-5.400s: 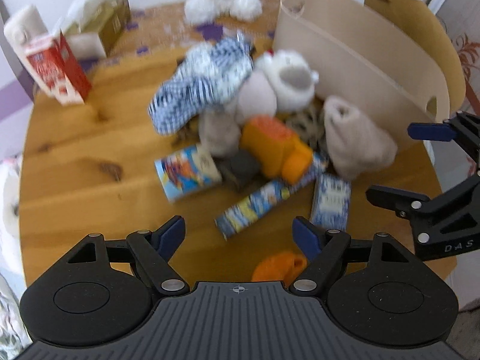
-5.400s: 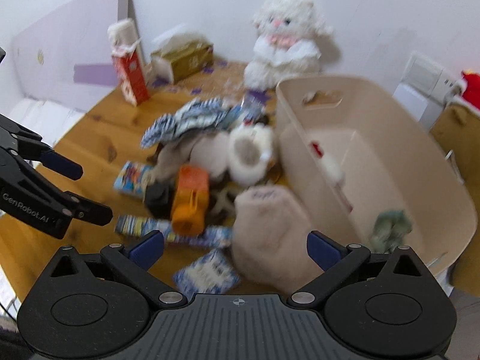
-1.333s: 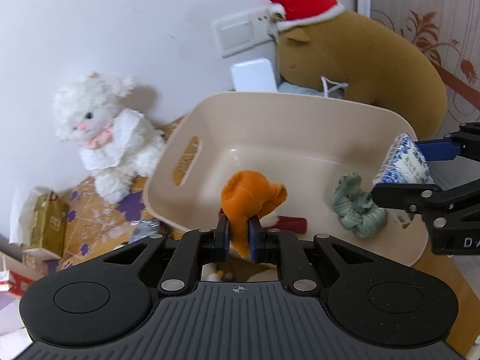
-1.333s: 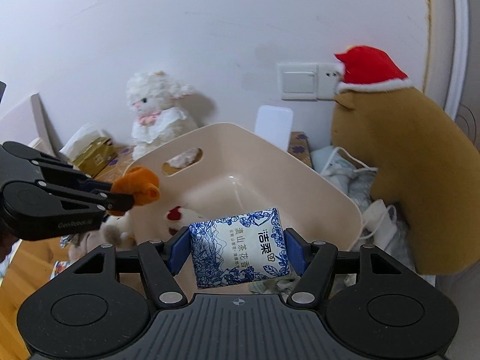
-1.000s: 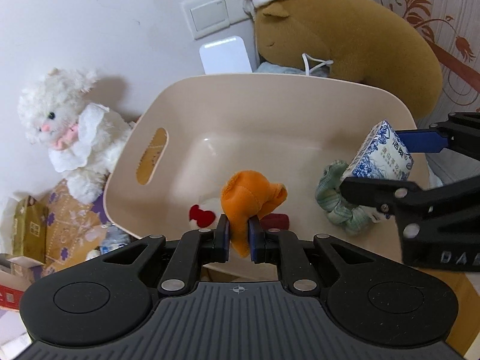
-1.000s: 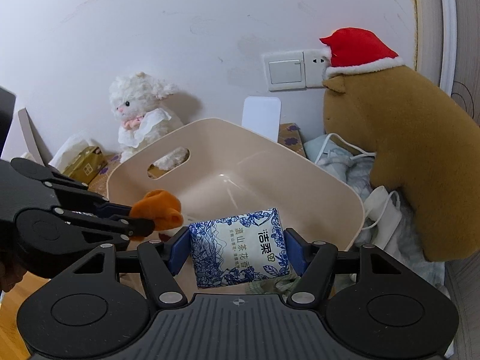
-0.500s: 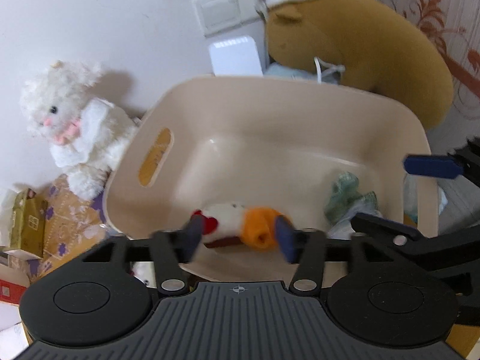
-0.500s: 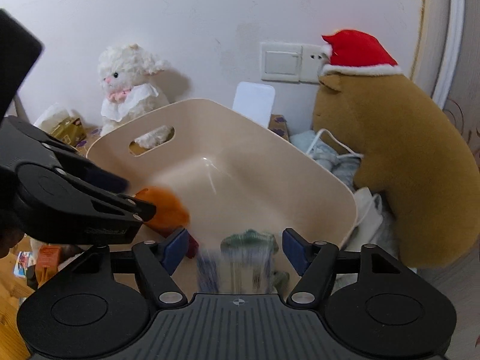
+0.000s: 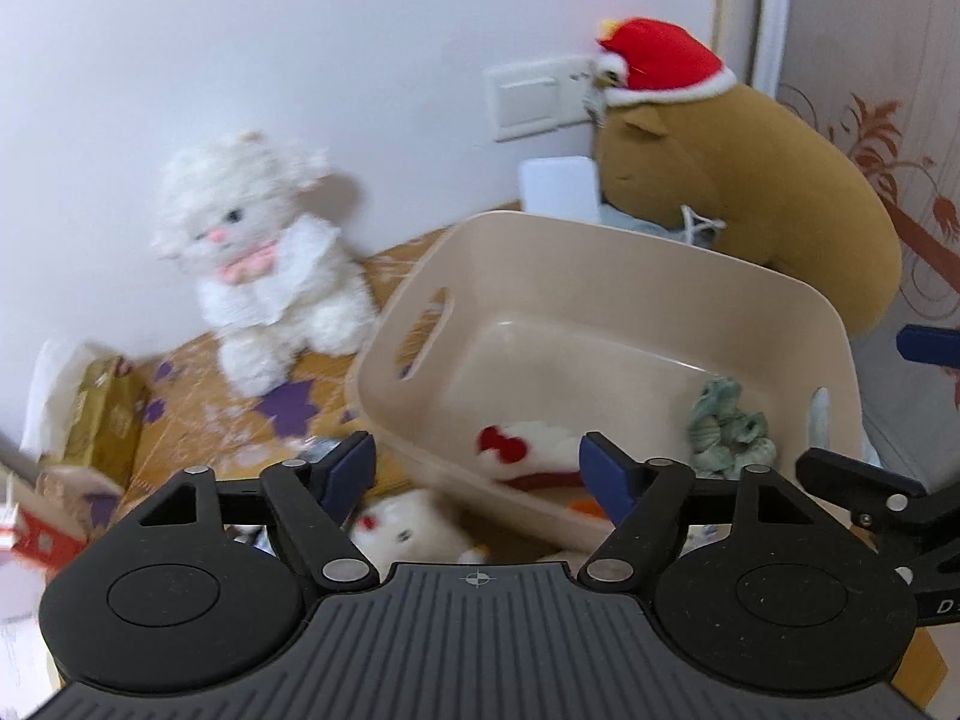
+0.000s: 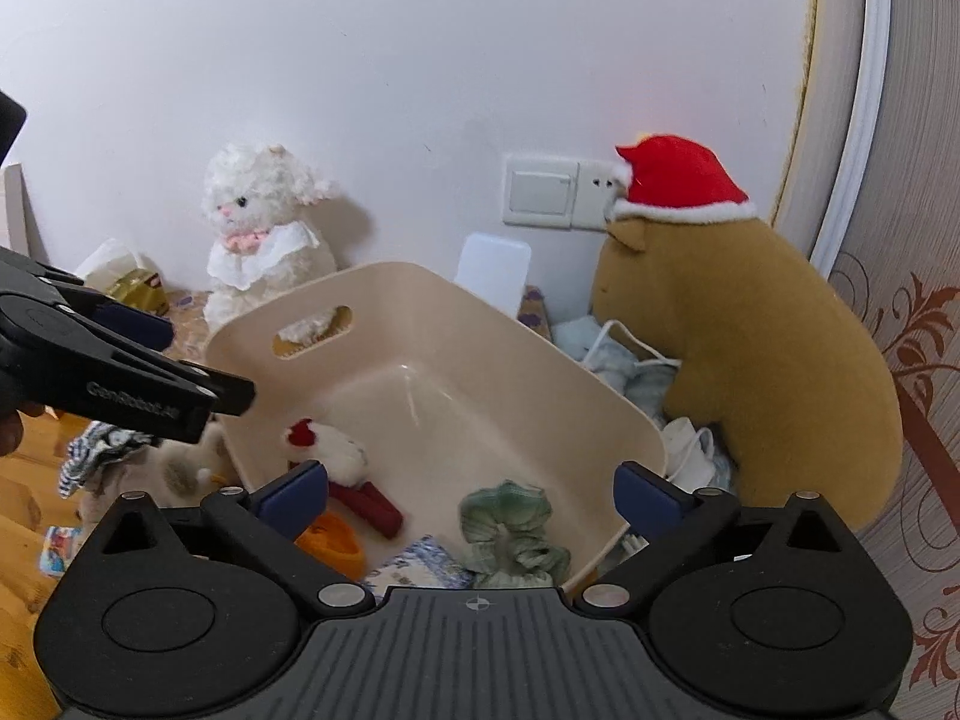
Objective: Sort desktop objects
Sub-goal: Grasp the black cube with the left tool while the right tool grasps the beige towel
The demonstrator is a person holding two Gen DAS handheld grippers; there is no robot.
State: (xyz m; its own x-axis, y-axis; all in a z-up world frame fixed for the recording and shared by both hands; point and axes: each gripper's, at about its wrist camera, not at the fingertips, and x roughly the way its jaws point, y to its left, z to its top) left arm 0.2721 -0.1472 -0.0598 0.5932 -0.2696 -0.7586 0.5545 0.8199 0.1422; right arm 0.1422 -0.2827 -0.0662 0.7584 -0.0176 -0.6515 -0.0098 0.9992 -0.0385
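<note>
Left wrist view: our left gripper [image 9: 477,461] has just been opening, fingers wide with nothing between them; the beige bin [image 9: 606,252] sits centre-right, the remaining white plush [image 9: 408,525] lower centre on the worktop [image 9: 198,414], nearer this hand.

Right wrist view: our right gripper [image 10: 471,489] has likewise just spread wide and empty; the orange plush [image 10: 336,540] and blue-patterned tissue pack [image 10: 420,564] lie in the bin at lower centre.

In the bin [image 10: 480,312] — scrunchie [image 10: 510,525] at 5 o'clock, packet [image 10: 420,564] beside it; lamb [image 10: 264,240] behind at 10 o'clock.
</note>
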